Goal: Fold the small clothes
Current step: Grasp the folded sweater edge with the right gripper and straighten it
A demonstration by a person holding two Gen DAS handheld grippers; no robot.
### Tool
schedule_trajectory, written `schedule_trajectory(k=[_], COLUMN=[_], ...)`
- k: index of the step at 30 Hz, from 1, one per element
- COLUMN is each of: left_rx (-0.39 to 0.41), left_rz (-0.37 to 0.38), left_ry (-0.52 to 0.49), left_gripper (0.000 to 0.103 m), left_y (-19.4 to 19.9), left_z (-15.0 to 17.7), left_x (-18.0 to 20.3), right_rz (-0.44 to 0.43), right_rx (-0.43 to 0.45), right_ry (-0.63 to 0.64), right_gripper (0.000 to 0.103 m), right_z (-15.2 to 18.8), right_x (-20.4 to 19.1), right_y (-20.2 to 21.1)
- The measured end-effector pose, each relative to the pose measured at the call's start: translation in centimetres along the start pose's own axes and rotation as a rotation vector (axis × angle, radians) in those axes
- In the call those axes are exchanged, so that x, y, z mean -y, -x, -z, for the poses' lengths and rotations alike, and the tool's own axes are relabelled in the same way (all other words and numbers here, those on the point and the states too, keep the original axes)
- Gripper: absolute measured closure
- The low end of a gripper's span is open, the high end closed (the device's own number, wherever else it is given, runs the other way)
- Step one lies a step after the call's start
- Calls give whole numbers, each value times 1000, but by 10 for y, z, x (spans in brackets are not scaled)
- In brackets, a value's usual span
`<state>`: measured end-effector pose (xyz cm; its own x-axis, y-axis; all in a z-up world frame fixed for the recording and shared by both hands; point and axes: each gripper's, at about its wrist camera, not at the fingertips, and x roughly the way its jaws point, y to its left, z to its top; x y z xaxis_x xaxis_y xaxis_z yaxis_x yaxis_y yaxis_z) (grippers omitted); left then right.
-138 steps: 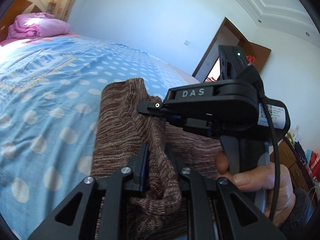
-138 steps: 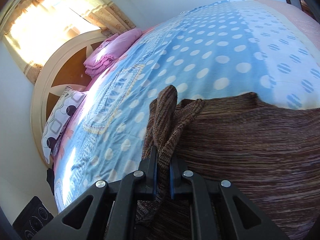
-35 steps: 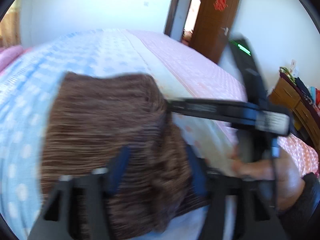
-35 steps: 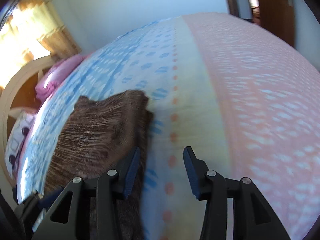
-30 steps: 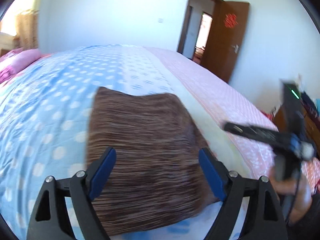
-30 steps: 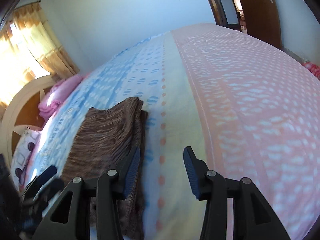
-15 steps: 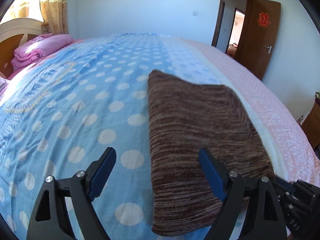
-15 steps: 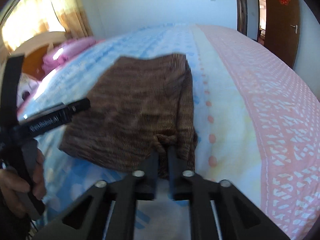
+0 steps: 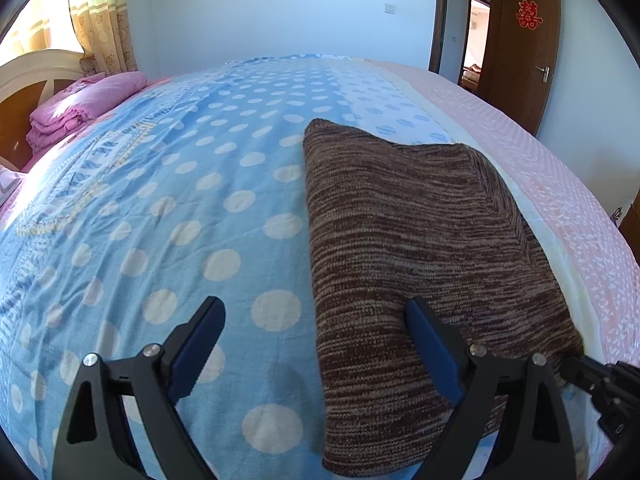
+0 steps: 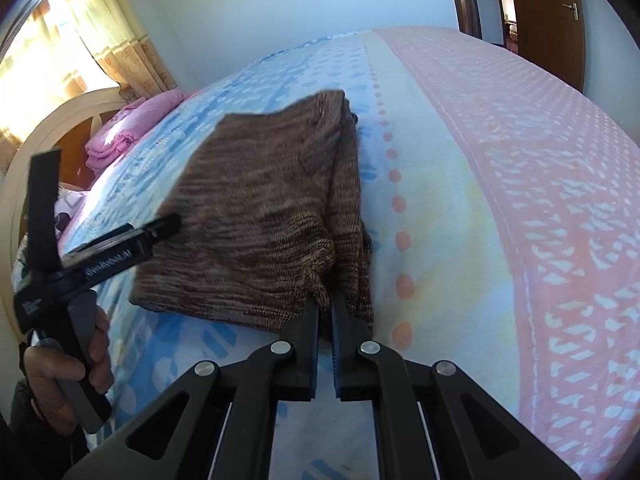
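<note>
A folded brown sweater (image 9: 420, 248) lies on the bed (image 9: 168, 216). The right gripper (image 10: 325, 308) pinches its near corner. The left gripper (image 9: 316, 344) is opening, straddling its edge without pressing.

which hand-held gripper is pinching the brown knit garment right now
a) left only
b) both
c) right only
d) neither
c: the right hand-held gripper is shut on the near corner of the brown knit garment, while the left hand-held gripper is opening, its pads apart over the garment's edge.
</note>
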<state>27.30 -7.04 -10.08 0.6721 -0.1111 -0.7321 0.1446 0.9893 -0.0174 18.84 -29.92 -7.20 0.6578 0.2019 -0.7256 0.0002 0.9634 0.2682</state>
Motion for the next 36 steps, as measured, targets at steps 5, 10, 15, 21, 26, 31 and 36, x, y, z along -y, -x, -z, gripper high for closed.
schedule_trajectory(k=[5, 10, 15, 21, 26, 31, 36], left_rx=[37, 52, 55, -42, -109, -126, -119], left_rz=[-14, 9, 24, 70, 63, 22, -75], left_ry=[-18, -4, 40, 128, 301, 331, 249], left_gripper=[9, 9, 9, 9, 0, 0, 0], left_y=[5, -5, -30, -71, -97, -100, -97], left_z=[-19, -45, -76, -90, -71, -71, -75], left_x=[-4, -6, -11, -14, -37, -37, -16], right_rz=[52, 30, -36, -69, 16, 93, 38], right_rx=[102, 73, -12, -40, -33, -38, -47], right_ry=[51, 87, -44, -59, 189, 126, 35], right_gripper=[97, 97, 79, 71, 90, 93, 93], right_z=[-48, -104, -147, -165, -163, -178, -180], right_x=[1, -4, 14, 13, -23, 2, 29], right_y=[2, -39, -93, -136, -148, -175, -181])
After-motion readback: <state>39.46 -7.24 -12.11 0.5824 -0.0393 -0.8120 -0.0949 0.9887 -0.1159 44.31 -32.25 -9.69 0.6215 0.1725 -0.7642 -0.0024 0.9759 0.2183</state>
